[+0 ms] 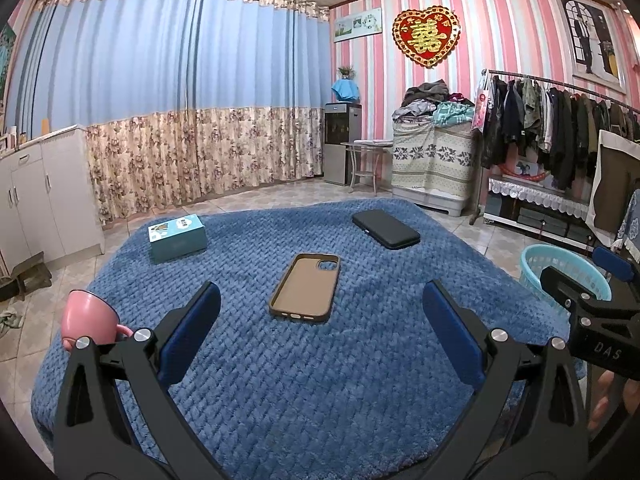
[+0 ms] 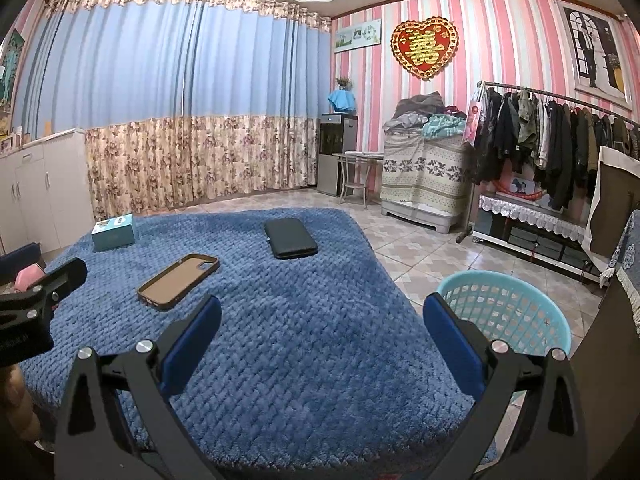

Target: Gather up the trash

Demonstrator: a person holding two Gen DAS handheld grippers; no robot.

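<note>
Both tongs are wide apart and hold nothing. The left gripper (image 1: 320, 320) hangs over the near side of the blue blanket (image 1: 280, 400), and the right gripper (image 2: 322, 332) hangs over the near right side of it.

On the blanket, the brown case (image 1: 305, 287) lies in the middle. The black case (image 1: 386, 229) lies past it, toward the far right edge. The box (image 1: 177, 238) sits near the far left corner. The pink cup (image 1: 89, 317) stands at the near left edge. The basket (image 2: 508, 312) stands on the floor, just beside the blanket's right edge.

None of these things looks like plain trash, so the wrong thing could go in the basket. The brown case lies flat and low in the soft blanket, so the fingers may pinch fluff and slip off it. The cup is close to the edge and the left gripper could knock it to the floor.

The right gripper shows the letters "DAS" in the left view. The words on the box are too small to read. The red heart (image 1: 425, 36) on the wall has a gold Chinese sign.
</note>
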